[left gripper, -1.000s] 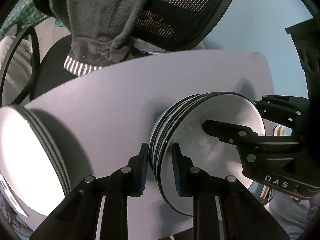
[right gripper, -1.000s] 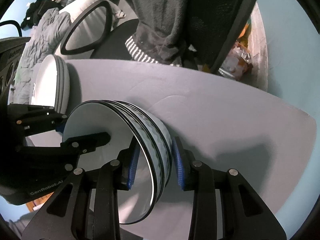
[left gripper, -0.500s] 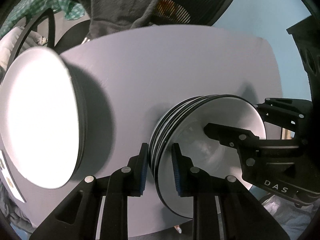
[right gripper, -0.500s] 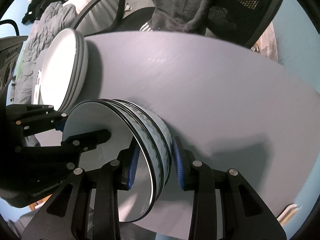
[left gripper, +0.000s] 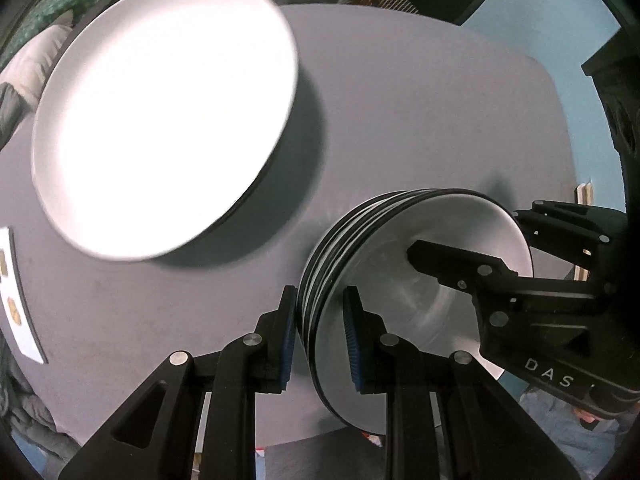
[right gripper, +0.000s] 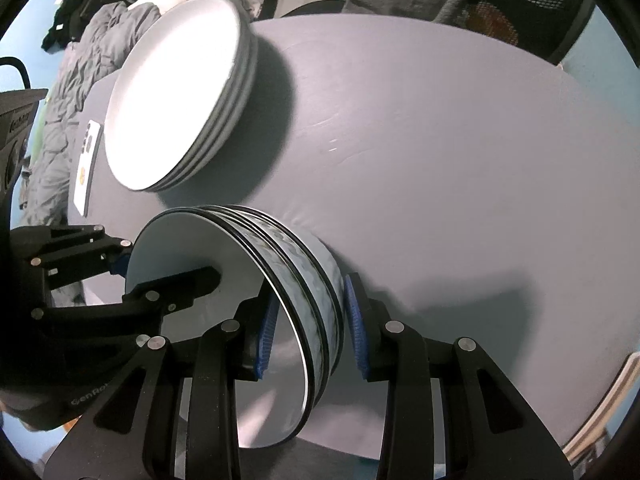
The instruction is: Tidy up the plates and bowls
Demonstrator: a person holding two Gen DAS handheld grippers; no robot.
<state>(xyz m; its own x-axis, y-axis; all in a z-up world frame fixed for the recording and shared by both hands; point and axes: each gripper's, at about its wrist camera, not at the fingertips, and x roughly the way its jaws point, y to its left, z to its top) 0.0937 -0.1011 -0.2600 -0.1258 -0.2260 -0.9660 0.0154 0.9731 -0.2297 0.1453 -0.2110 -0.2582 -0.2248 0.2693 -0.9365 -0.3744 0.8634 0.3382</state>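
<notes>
Scene: a grey table (right gripper: 460,152) seen from two wrist cameras, with a dark mesh office chair (right gripper: 532,4) draped in a grey garment behind it.
Held thing: a nested stack of white bowls with black rims and a wavy blue-grey outer wall (right gripper: 308,288), carried between both grippers above the table, just beside the plates.
Left gripper (left gripper: 320,336): its blue-padded fingers pinch the stack's near rim, one pad inside the top bowl and one against the outer wall.
Right gripper (right gripper: 310,324): it pinches the opposite rim the same way, jaws a little wider, one pad inside and one outside.
Other crockery: a stack of wide white plates with grey edges (right gripper: 176,92) resting on the table toward the left, glaring under the light.
Small item: a white card with round marks (right gripper: 86,160) lying at the table's left edge beside the plates.
Handling: the bowls look like glazed ceramic, so stiff, smooth, breakable and fairly heavy as a stack. Opposite rim holds seem the right place, since a one-sided grip could let the nested bowls tilt or slide apart.
Change since a second ago: both grips are unchanged, but the bowls have travelled sideways toward the plates, which now fill much more of both views.
</notes>
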